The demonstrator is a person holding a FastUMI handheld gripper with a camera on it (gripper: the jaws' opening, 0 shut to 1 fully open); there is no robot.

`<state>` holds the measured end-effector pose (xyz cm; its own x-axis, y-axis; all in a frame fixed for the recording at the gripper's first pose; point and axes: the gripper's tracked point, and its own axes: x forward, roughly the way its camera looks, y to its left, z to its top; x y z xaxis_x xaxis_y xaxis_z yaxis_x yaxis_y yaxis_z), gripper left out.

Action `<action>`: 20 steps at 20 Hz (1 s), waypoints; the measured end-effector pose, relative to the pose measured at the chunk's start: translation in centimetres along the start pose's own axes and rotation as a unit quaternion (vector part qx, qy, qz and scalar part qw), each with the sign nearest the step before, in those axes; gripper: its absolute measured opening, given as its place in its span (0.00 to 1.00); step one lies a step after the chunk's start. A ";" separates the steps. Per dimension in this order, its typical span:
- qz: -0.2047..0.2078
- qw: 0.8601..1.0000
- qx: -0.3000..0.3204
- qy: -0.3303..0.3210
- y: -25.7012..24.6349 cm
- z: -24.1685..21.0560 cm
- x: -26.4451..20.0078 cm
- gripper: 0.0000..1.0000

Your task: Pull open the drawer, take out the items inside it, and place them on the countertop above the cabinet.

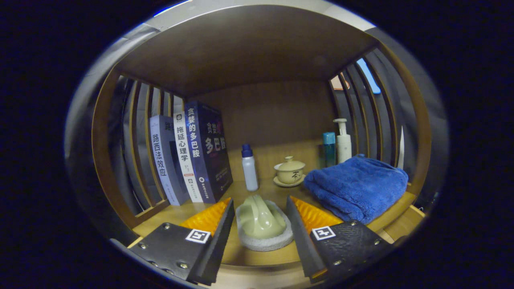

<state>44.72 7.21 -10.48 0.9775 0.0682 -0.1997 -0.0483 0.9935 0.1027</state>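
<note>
Home shelf: books, towel, teacup

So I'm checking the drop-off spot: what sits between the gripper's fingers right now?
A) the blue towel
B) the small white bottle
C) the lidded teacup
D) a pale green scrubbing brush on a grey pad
D: the scrubbing brush lies on the countertop between the open fingers of the gripper, with gaps on both sides, while the towel, teacup and white bottle lie beyond them.

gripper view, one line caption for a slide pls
Open gripper straddling a green scrub brush on the wooden countertop, books and blue towel beyond.
</note>
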 end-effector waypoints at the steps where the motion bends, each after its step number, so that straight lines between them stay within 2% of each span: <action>1: 0.000 1.000 0.001 0.002 0.0 -0.1 0.1 0.77; 4: -0.010 1.000 0.003 0.005 -0.5 -0.3 0.2 0.77; 10: -0.006 1.000 0.014 -0.008 -0.5 0.3 -0.1 0.98; 17: 0.012 0.999 0.029 -0.027 0.1 1.3 -0.5 0.98; 20: 0.021 0.997 0.033 -0.071 0.3 3.7 -1.5 0.98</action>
<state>43.94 7.10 -6.57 0.9944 0.0907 -0.0551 -0.0800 0.9818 0.1720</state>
